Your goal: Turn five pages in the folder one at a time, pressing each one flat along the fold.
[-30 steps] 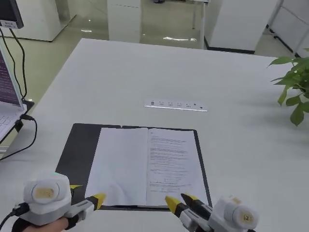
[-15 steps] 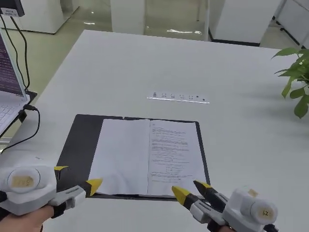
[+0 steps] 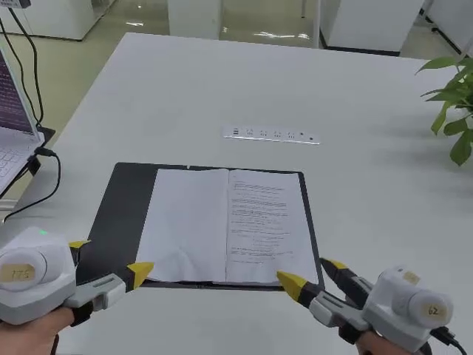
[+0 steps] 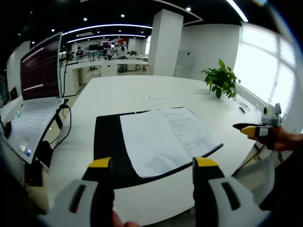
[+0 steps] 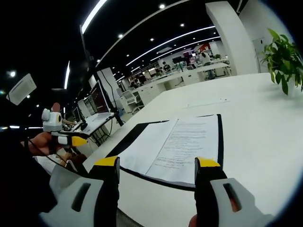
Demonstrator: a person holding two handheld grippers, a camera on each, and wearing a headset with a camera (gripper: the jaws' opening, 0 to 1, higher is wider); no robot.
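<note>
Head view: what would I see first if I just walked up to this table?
First, the black folder lying open in the middle of the white table, with a blank page on its left and a printed page on its right. Next, the yellow-tipped left gripper and right gripper, both open, by the folder's near corners.

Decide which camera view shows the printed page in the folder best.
The head view: it looks down on the printed page, so its outline and text lines show flat. The left gripper view shows the page slanted and small. The right gripper view shows the page nearer, but bent by the fisheye.
</note>
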